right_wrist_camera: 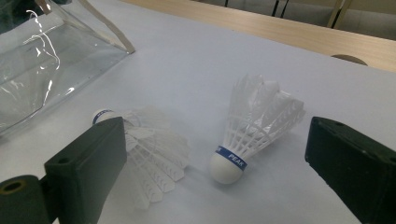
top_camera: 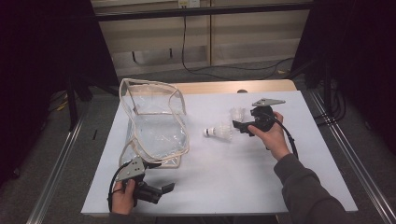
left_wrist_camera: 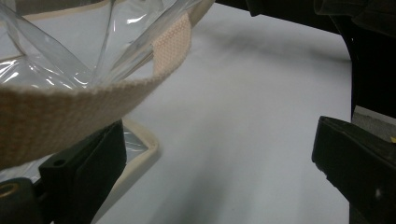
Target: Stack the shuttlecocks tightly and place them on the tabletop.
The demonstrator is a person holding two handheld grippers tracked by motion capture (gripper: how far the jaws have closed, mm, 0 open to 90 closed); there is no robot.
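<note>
Shuttlecocks on the white bench [top_camera: 243,177], one [right_wrist_camera: 254,128] lying between the released right tool's [top_camera: 239,126] jaws, another [right_wrist_camera: 149,149] at its 9 o'clock, clear bag [top_camera: 156,126] farther at 9 o'clock, left tool [top_camera: 161,191] released, at the bag's 6 o'clock.

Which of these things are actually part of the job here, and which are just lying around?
Part of the job:
- two shuttlecocks: one, the other
- clear bag with beige strap
- right gripper, open
- left gripper, open

Just lying about:
- black cable on the floor
- wooden table behind
</note>
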